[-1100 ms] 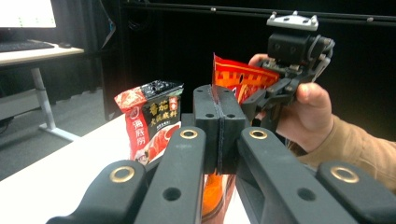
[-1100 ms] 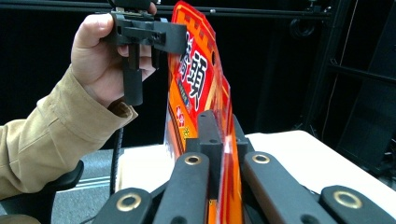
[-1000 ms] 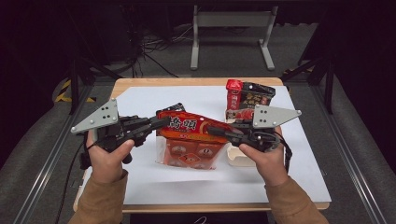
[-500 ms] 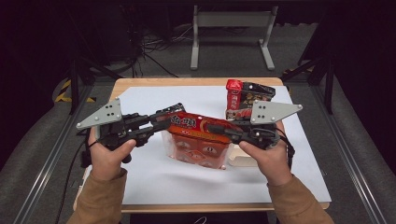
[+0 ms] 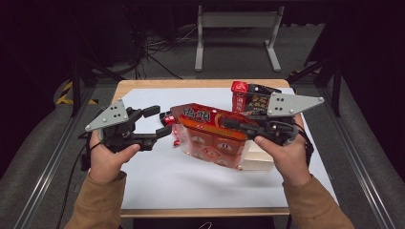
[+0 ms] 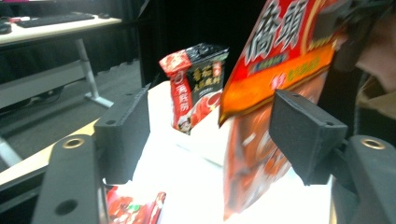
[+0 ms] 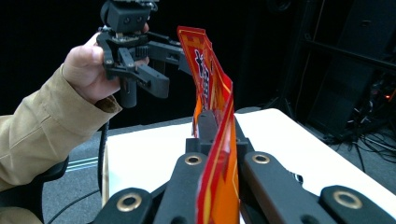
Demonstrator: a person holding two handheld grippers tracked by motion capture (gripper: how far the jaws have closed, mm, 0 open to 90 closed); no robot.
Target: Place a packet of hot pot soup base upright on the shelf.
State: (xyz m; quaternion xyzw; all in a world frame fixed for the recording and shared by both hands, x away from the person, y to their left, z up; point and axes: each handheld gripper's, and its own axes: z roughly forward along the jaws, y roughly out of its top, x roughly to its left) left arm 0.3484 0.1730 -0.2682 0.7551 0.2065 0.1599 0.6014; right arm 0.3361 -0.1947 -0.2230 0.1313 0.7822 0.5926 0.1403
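**Red pouch passing from a two-gripper hold to the right gripper alone**

Nearest the viewer, two sleeved forearms enter from the lower edge of the high view; the left gripper (image 5: 160, 123) has just been opening its jaws, which now stand released on either side of the red pouch's (image 5: 210, 136) left edge, the pads clear of the film in the left gripper view; the right gripper (image 5: 229, 123) is clenched on the pouch's top seam, the film pinched between its jaws (image 7: 215, 140) and carrying the bag above the white table cover (image 5: 191, 181). To do this step well, the left gripper should draw back sideways without snagging the edge, while the right keeps its pinch firm and level so the pouch does not swing or slip; a small red packet (image 5: 168, 119) lies on the cover just beside the left gripper. Farther on, a pale open box (image 5: 260, 160) sits under and behind the hanging pouch, apparently the place it is meant for; what the box holds is hidden by the pouch. Farthest, a red-and-black sachet (image 5: 250, 98) stands near the table's far edge, possibly leaning in that same box.
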